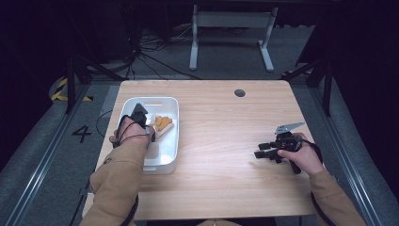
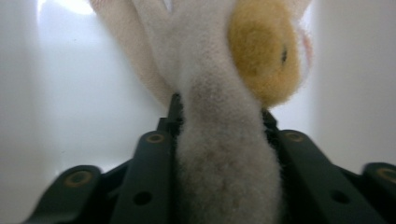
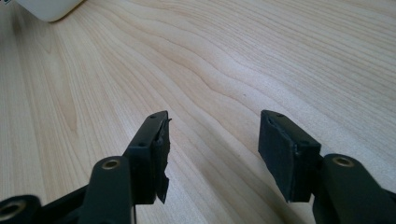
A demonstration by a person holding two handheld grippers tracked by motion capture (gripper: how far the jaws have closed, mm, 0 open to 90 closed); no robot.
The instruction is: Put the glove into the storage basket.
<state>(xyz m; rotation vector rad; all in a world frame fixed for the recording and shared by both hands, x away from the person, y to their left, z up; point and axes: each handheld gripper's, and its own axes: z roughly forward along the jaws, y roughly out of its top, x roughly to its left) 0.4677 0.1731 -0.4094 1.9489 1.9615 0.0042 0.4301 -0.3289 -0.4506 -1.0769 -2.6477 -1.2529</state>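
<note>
A white and orange plush toy (image 1: 161, 124) lies in the white bin (image 1: 170, 155) at the table's left. My left gripper (image 1: 151, 131) is inside the bin and shut on the toy. In the left gripper view the toy's pale fuzzy body (image 2: 219, 163) is squeezed between the two black jaws, with an orange patch (image 2: 264, 49) above them. My right gripper (image 1: 259, 153) rests low over the bare wood at the table's right, pointing left. Its jaws stand apart with nothing between them, and its fingertips (image 3: 156, 135) hover just above the tabletop.
The wooden table (image 1: 221, 136) has a round grommet hole (image 1: 239, 92) near its far edge. A corner of the white bin (image 3: 46, 9) appears at the top left of the right gripper view. Cables and a white desk frame (image 1: 230, 33) lie on the floor beyond the table.
</note>
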